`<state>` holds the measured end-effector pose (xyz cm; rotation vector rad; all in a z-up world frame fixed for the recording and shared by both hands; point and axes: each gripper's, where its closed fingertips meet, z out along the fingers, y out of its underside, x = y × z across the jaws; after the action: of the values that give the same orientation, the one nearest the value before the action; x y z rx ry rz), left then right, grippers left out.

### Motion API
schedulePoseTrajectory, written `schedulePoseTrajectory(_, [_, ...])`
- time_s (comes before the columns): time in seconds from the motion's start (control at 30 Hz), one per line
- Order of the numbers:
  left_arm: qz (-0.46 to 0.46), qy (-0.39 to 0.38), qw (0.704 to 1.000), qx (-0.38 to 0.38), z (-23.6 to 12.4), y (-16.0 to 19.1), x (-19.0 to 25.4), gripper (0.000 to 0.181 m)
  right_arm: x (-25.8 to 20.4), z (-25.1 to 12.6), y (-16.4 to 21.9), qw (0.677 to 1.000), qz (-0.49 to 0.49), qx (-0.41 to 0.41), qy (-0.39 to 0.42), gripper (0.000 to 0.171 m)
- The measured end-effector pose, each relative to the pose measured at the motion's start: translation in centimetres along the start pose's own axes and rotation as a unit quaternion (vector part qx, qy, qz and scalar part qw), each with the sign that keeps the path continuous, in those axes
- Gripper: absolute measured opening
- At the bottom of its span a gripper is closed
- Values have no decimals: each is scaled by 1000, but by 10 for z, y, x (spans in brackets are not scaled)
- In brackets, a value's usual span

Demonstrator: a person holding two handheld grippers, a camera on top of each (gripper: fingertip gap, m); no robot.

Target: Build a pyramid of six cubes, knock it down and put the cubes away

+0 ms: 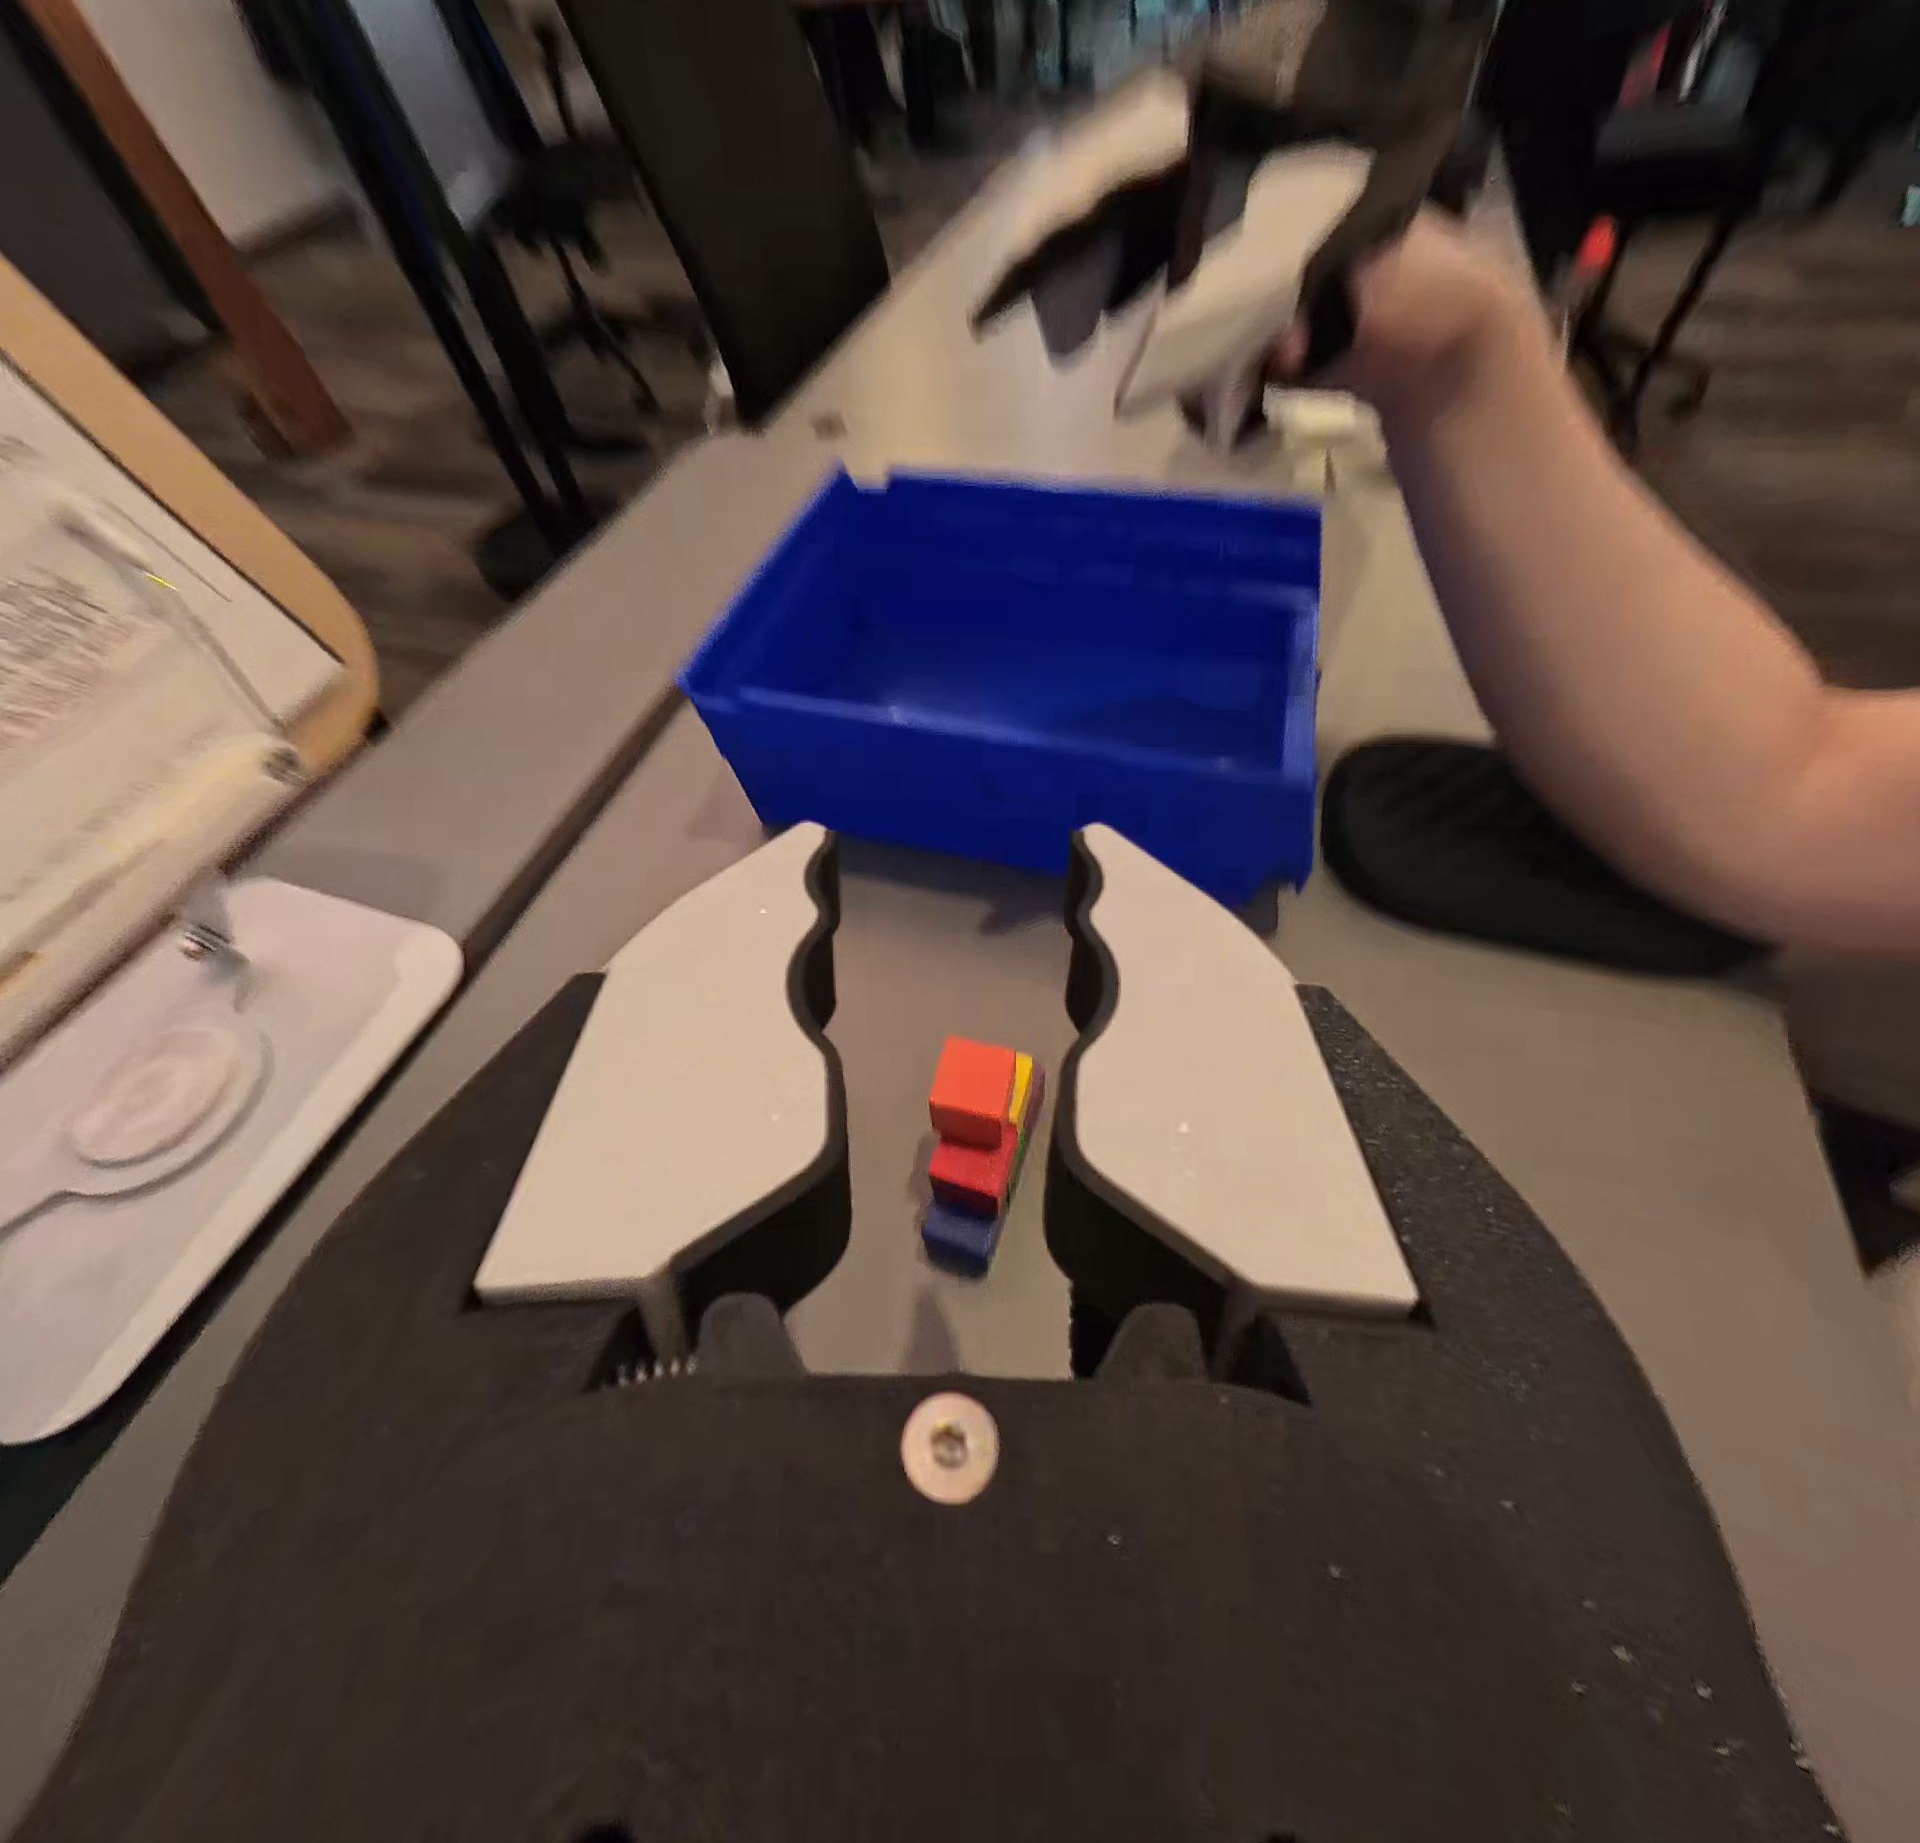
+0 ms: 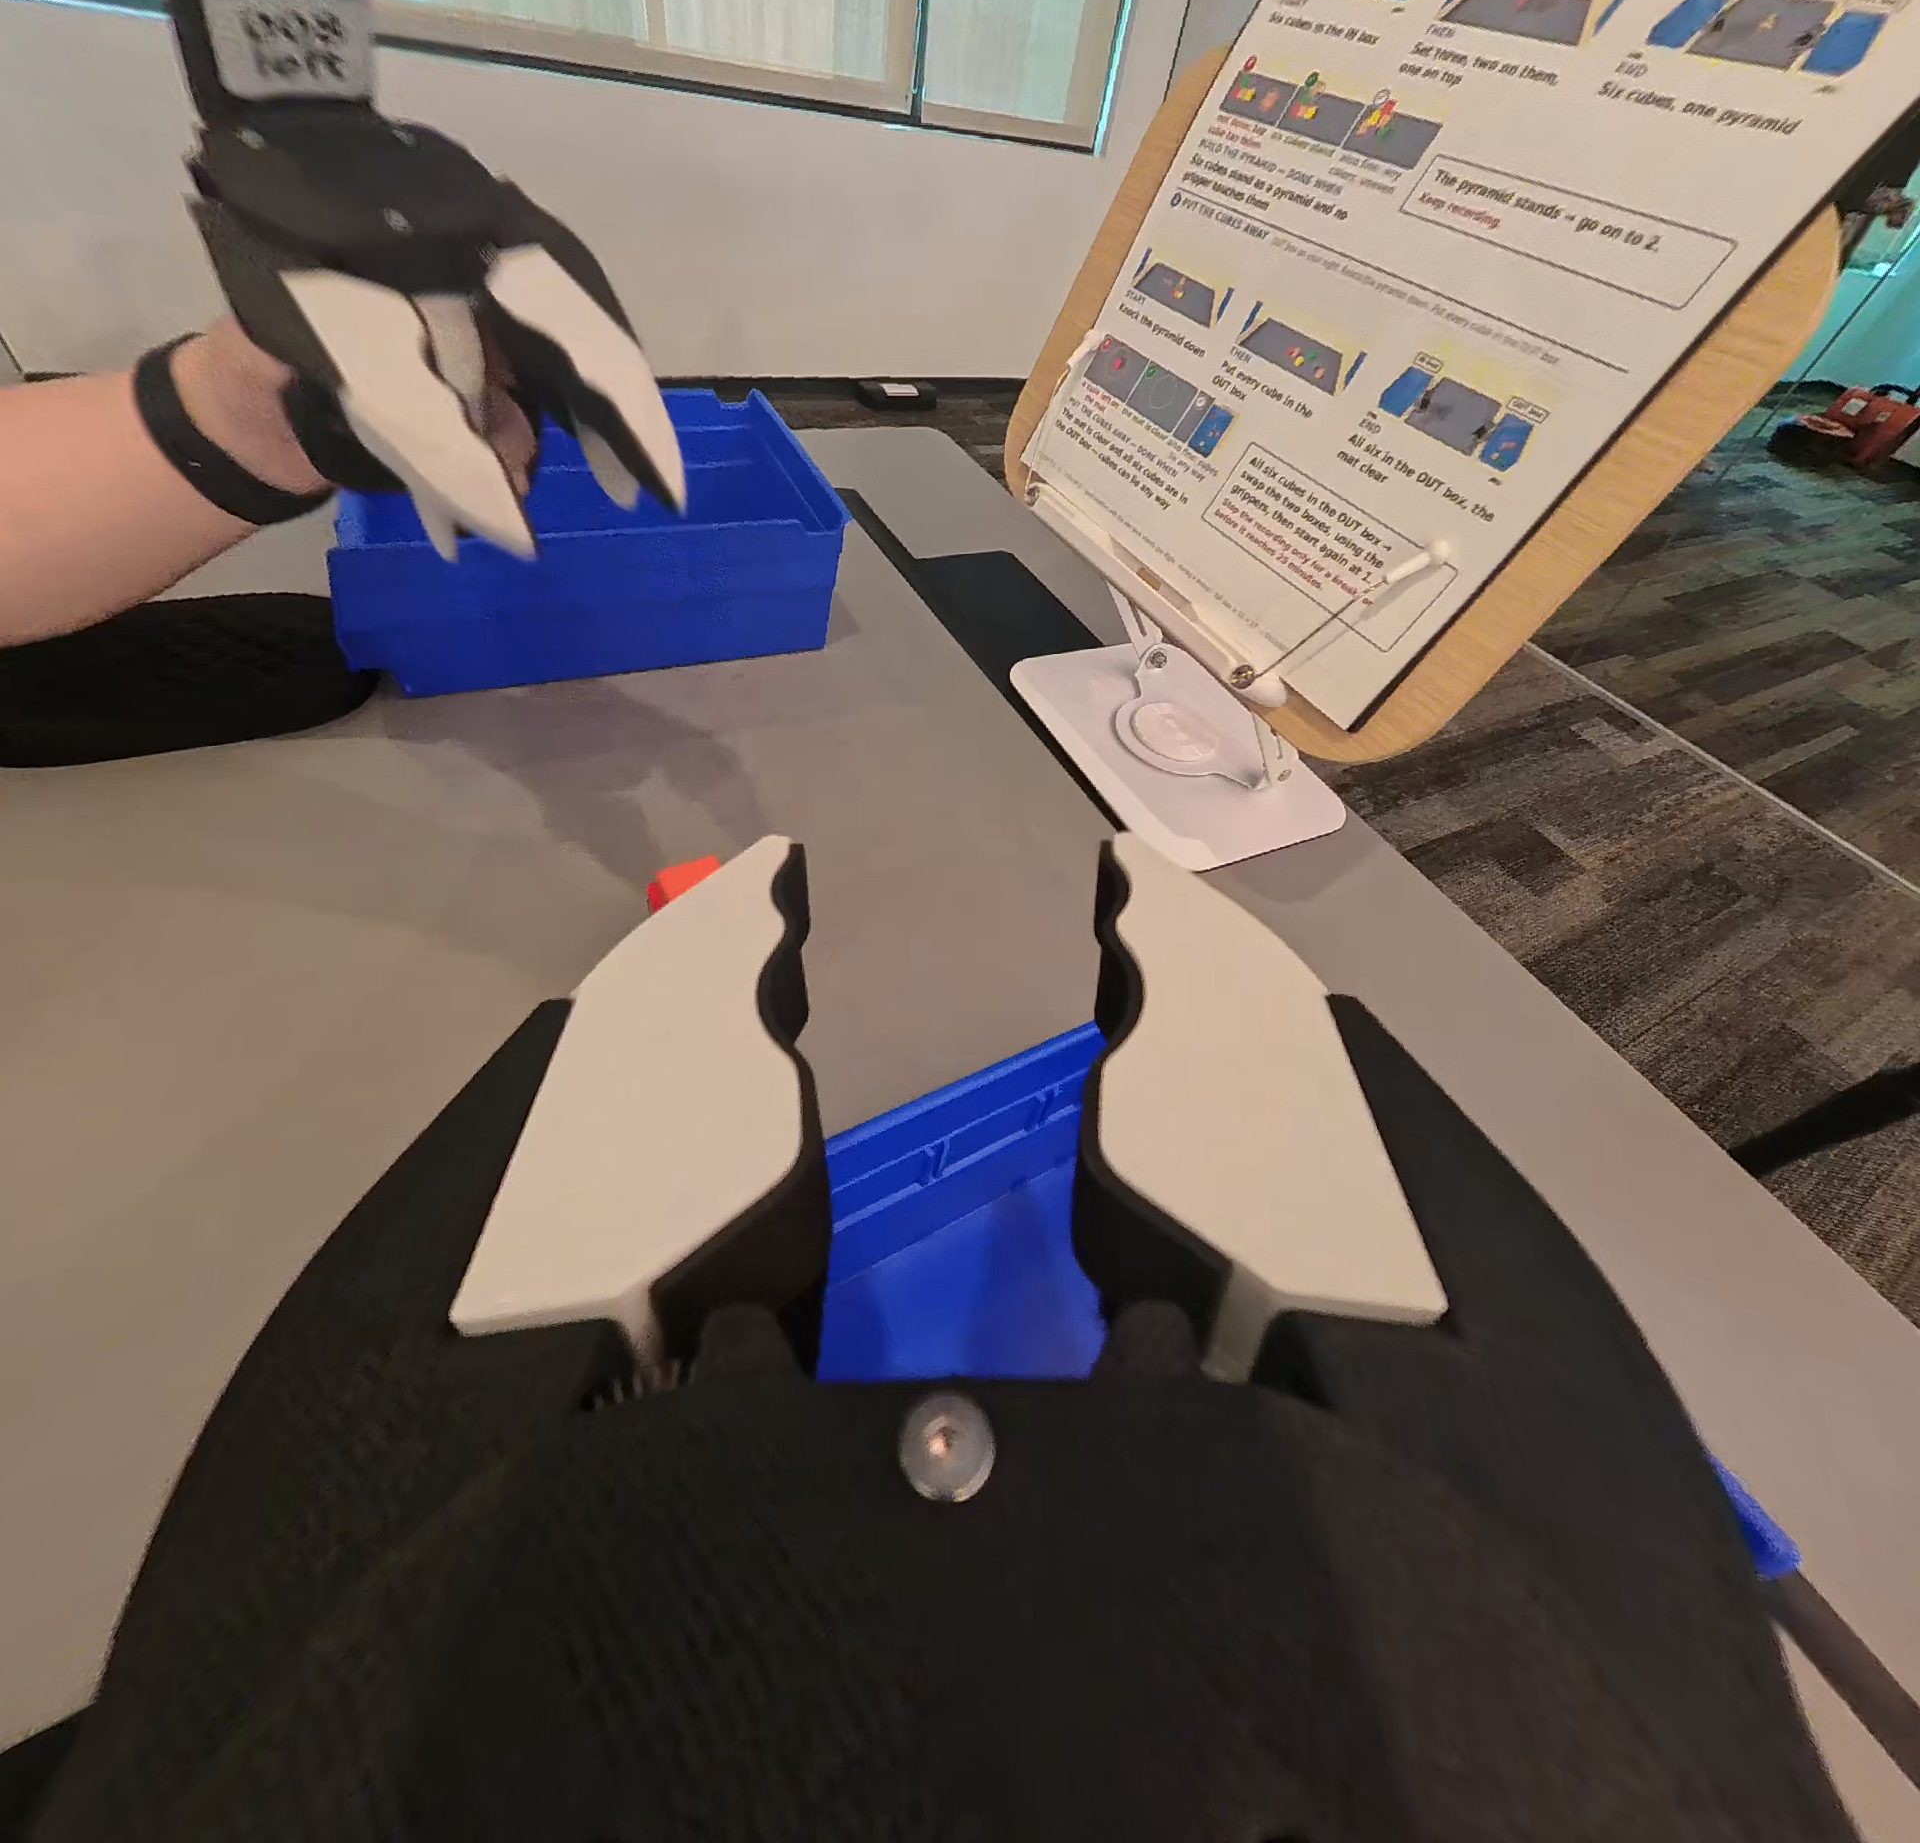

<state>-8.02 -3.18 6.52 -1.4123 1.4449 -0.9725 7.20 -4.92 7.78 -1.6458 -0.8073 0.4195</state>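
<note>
Six cubes (image 1: pixel 977 1154) are stacked as a small pyramid on the grey worktop (image 1: pixel 582 713); it is seen edge-on, with an orange cube on top, red below and blue at the base, and slivers of yellow, purple and green behind. The pyramid is framed between the fingers of the left gripper (image 1: pixel 948 863), whose jaws are held apart and touch nothing. Just beyond the fingertips a blue box (image 1: pixel 997 806) is set, with no cubes seen in it. In the right wrist view only an orange corner of the stack shows beside the right gripper (image 2: pixel 948 871), whose jaws are also apart, over the rim of a second blue box (image 2: pixel 956 1263). Printed writing is carried by a white label on the left gripper and by an instruction sheet (image 2: pixel 1455 287) on a white stand at the worktop's edge. Bare worktop is left around the pyramid.
</note>
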Motion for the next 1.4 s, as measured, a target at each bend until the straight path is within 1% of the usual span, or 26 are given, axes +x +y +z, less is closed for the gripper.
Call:
schedulePoseTrajectory(0.07, [-1,-41,996,78,-32,-30,-6,43,3,-1,-6,1000,-6,12,14,54])
schedulePoseTrajectory(0.13, [13,-90,983,159,-70,-57,-12,46,8,-3,-17,999,-9,39,34,55])
schedulePoseTrajectory(0.2, [35,-140,961,237,-110,-79,-14,46,13,-9,-31,995,-10,78,56,55])
schedulePoseTrajectory(0.23, [43,-172,946,270,-130,-86,-17,41,16,-12,-39,992,-10,103,70,55])
schedulePoseTrajectory(0.27, [49,-204,933,292,-149,-90,-21,34,20,-17,-48,988,-10,128,85,54])
schedulePoseTrajectory(0.33, [50,-256,916,305,-178,-88,-31,32,28,-26,-61,978,-6,172,118,54])
schedulePoseTrajectory(0.4, [38,-294,906,303,-197,-79,-44,32,34,-34,-68,970,2,200,141,56])
schedulePoseTrajectory(0.5, [11,-285,916,284,-207,-64,-57,31,43,-39,-70,961,3,216,175,64])
schedulePoseTrajectory(0.6, [-6,-247,928,279,-209,-54,-59,25,45,-39,-68,957,3,224,187,65])
schedulePoseTrajectory(0.67, [3,-254,927,277,-214,-49,-63,18,42,-35,-66,958,0,225,179,64])
schedulePoseTrajectory(0.73, [9,-279,920,275,-222,-47,-70,16,39,-30,-65,960,-8,217,176,61])
schedulePoseTrajectory(0.9, [1,-276,921,274,-228,-44,-71,10,36,-26,-69,955,-43,202,213,47])
schedulePoseTrajectory(1.0, [0,-284,923,261,-228,-40,-75,10,31,-19,-69,958,-47,192,208,45])
schedulePoseTrajectory(1.13, [-15,-282,921,269,-232,-42,-74,7,30,-17,-71,957,-59,187,215,44])
schedulePoseTrajectory(1.4, [-17,-283,922,264,-230,-43,-70,5,39,-29,-69,952,-52,197,229,43])
